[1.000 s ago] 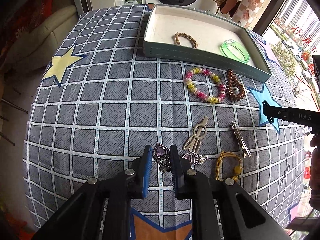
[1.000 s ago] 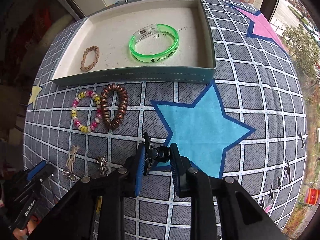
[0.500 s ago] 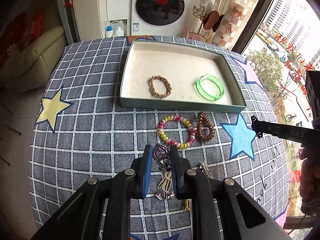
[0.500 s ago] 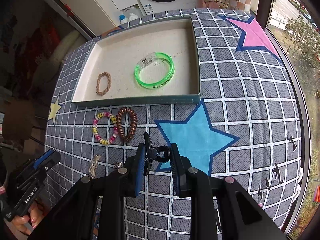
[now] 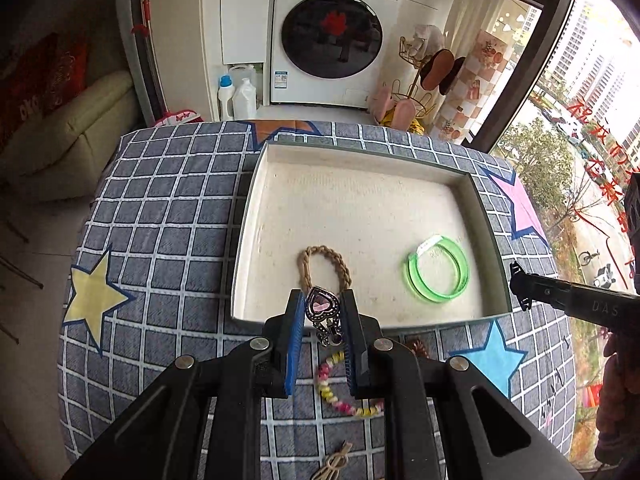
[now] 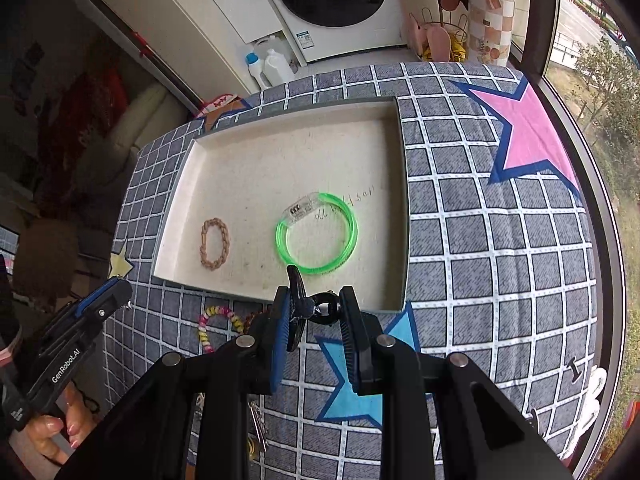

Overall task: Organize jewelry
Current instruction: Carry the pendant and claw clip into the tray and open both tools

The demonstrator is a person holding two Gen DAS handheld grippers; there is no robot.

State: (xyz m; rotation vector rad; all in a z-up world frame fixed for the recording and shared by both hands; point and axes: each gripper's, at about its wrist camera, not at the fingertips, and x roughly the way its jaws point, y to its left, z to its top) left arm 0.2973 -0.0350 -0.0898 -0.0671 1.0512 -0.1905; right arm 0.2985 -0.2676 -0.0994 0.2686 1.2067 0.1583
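My left gripper (image 5: 320, 312) is shut on a silver heart pendant with a pink stone (image 5: 322, 307), held in the air at the near rim of the shallow tray (image 5: 486, 216). My right gripper (image 6: 314, 310) is shut on a black hair clip (image 6: 310, 307), also raised at the tray's near edge (image 6: 404, 216). Inside the tray lie a braided tan bracelet (image 5: 306, 270) (image 6: 214, 246) and a green plastic bangle (image 5: 438, 276) (image 6: 316, 236). A bead bracelet (image 5: 336, 390) (image 6: 204, 326) lies on the cloth under the grippers, partly hidden.
The table has a grey checked cloth with stars (image 5: 94, 300). A beige clip (image 5: 336, 464) lies near the front edge. A brown coil bracelet (image 5: 418, 346) peeks beside my left finger. A washing machine (image 5: 332, 36) and a shoe rack (image 5: 424, 80) stand behind the table.
Both grippers have lifted and moved forward toward the tray, carrying the pendant and the black clip. The tray now looks closer and the loose items have dropped below the fingers.
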